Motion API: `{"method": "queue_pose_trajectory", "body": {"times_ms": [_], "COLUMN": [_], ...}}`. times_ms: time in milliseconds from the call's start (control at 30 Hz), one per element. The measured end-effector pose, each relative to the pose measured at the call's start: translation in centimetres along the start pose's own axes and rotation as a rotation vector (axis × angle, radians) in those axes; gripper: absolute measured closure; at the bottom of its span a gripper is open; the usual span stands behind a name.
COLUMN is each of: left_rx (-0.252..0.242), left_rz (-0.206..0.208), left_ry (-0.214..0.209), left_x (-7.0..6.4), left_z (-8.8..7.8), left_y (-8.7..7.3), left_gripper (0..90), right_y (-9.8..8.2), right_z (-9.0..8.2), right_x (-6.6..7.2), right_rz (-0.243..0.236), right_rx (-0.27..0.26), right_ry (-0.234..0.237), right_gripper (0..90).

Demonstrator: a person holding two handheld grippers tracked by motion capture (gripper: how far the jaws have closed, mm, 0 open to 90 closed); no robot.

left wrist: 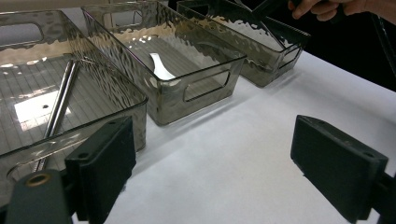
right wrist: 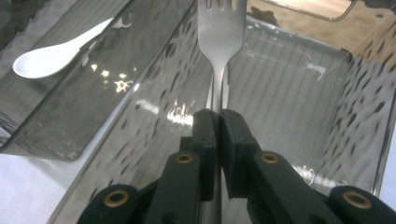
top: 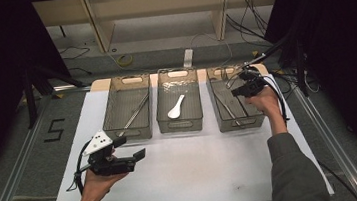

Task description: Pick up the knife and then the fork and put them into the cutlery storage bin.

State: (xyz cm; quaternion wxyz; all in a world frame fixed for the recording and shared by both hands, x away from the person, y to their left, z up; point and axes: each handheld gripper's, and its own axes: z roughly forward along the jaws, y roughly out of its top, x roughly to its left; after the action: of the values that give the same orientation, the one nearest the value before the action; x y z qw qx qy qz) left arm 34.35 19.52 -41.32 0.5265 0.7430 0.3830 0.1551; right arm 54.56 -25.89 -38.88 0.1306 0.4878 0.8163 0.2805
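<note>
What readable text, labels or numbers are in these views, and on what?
"5": made of black tape strips on the grey floor, left of the white table.
No print, brand or label is legible on the three smoked plastic bins, the white spoon, the fork or either gripper.

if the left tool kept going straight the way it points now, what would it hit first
Probably nothing nearby: the open left tool points across bare white tabletop, passing beside the middle bin. The right bin lies farther along, though depth is unclear.
</note>
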Motion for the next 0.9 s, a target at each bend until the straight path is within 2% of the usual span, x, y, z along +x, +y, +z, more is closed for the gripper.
{"method": "queue_pose_trajectory", "body": {"times_ms": [400, 633, 667, 733, 800, 900], "left_rx": [0.001, 0.001, 0.001, 0.001, 0.001, 0.0], "left_rz": [0.0, -0.002, -0.003, -0.001, -0.002, -0.001], "left_ry": [0.001, 0.001, 0.001, 0.002, 0.002, 0.002], "left_x": [0.0, 0.0, 0.0, 0.0, 0.0, 0.0], "left_z": [0.0, 0.0, 0.0, 0.0, 0.0, 0.0], "left_y": [0.0, 0.0, 0.0, 0.0, 0.0, 0.0], "left_gripper": [13.4, 13.4, 13.4, 13.3, 13.3, 13.3], "right_y": [-0.8, -1.3, -1.3, -1.2, -0.9, -0.8], "right_z": [1.1, 1.8, 1.9, 1.9, 1.6, 1.0], "right_x": [0.1, 0.1, 0.1, 0.0, 0.1, 0.3], "right_rz": [-0.005, 0.012, 0.012, 0.034, 0.03, 0.028], "right_rx": [0.033, 0.068, 0.074, 0.067, 0.068, 0.042], "right_ry": [0.005, 0.01, -0.001, 0.009, -0.001, 0.001], "right_gripper": [85.4, 84.0, 82.0, 69.9, 66.3, 62.7]}}
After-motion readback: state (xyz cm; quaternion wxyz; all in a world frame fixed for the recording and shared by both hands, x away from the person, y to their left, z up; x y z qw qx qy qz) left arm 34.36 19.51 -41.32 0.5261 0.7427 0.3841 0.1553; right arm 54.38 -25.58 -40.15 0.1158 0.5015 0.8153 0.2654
